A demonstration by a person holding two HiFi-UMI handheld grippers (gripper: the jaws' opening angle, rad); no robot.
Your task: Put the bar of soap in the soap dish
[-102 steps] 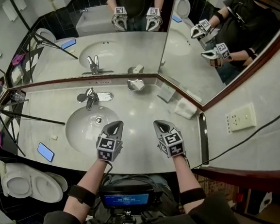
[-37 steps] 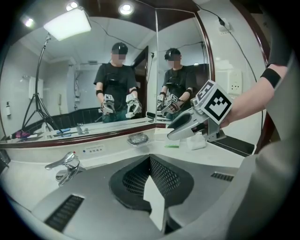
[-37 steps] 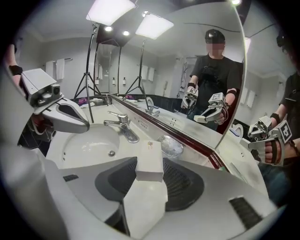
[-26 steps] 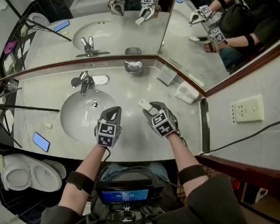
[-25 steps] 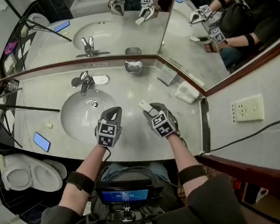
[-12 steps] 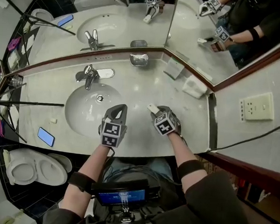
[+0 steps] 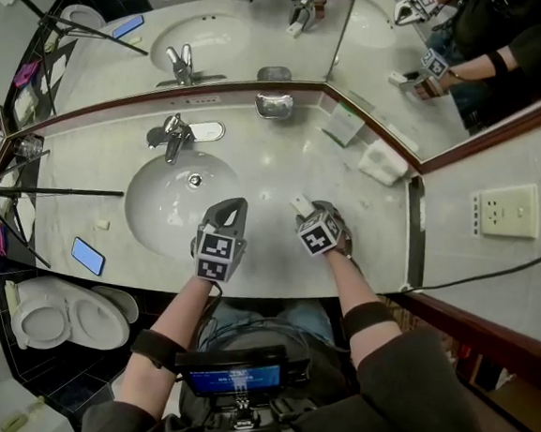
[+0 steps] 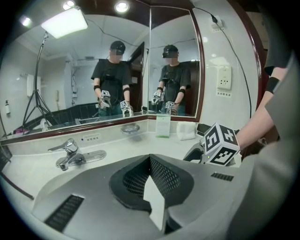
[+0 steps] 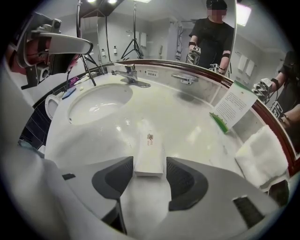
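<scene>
soap bar (image 9: 149, 152) on counter (image 9: 187, 119) (dish (image 7: 274, 105) apart)

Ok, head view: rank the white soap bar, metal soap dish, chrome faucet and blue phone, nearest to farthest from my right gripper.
From the right gripper, whose jaws have just been opening:
1. White soap bar, between its jaws.
2. Metal soap dish, by the mirror.
3. Chrome faucet, behind the basin.
4. Blue phone, far left edge.
</scene>
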